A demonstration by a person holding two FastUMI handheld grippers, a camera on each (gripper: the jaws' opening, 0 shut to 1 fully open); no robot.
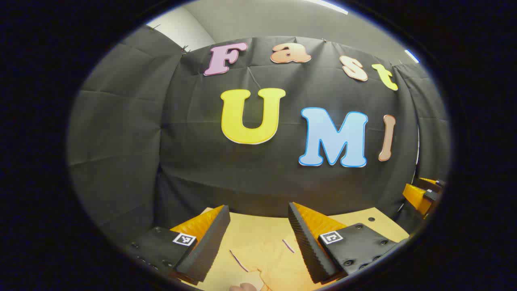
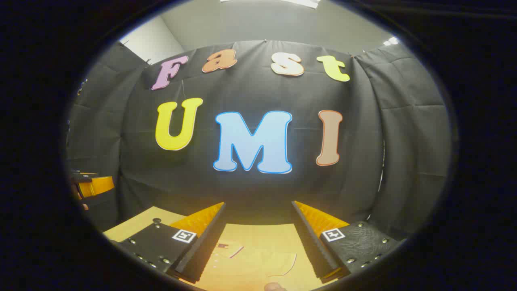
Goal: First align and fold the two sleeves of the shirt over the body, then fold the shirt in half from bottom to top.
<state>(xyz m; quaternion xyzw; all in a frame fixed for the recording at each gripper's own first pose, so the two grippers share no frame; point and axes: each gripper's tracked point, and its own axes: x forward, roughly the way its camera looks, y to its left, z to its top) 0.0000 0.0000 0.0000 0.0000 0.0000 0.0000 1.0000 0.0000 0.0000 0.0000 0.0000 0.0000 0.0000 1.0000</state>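
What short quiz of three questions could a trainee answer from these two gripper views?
1. True or false: the left gripper has its fingers apart.
2. What lies on the table under both grippers? A) a towel B) a shirt C) a bag
3. Fill in: the right gripper holds ____ between its fingers.

Key: 1 true. 2 B, a pale shirt lying flat. 3 nothing; it is open, above the shirt.

left gripper view: above table (image 1: 379, 220), facing wall | right gripper view: likewise | shared: table, wall
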